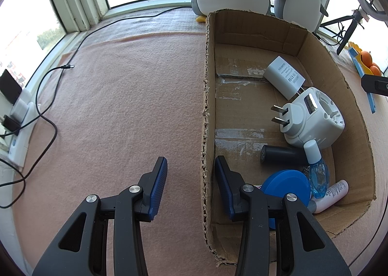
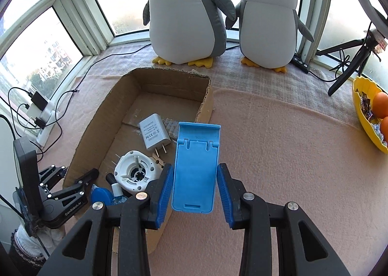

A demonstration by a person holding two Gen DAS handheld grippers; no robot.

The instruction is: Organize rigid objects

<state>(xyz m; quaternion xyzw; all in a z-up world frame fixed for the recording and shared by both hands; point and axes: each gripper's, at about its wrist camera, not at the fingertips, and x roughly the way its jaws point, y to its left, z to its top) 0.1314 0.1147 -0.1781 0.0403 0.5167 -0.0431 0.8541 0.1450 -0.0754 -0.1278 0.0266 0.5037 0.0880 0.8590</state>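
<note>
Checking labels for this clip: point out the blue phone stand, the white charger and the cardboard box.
blue phone stand (image 2: 194,171): right wrist view, its flat back panel.
white charger (image 2: 153,134): right wrist view, its printed face.
cardboard box (image 1: 208,86): left wrist view, its left wall.

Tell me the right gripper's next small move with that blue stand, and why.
Probably carry it left over the cardboard box and lower it in. The right gripper holds the blue phone stand just outside the box's right wall, while the white charger and other items already lie inside.

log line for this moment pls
left tongs: shut on box wall | right tongs: holding blue phone stand | stand not yet in box
</note>
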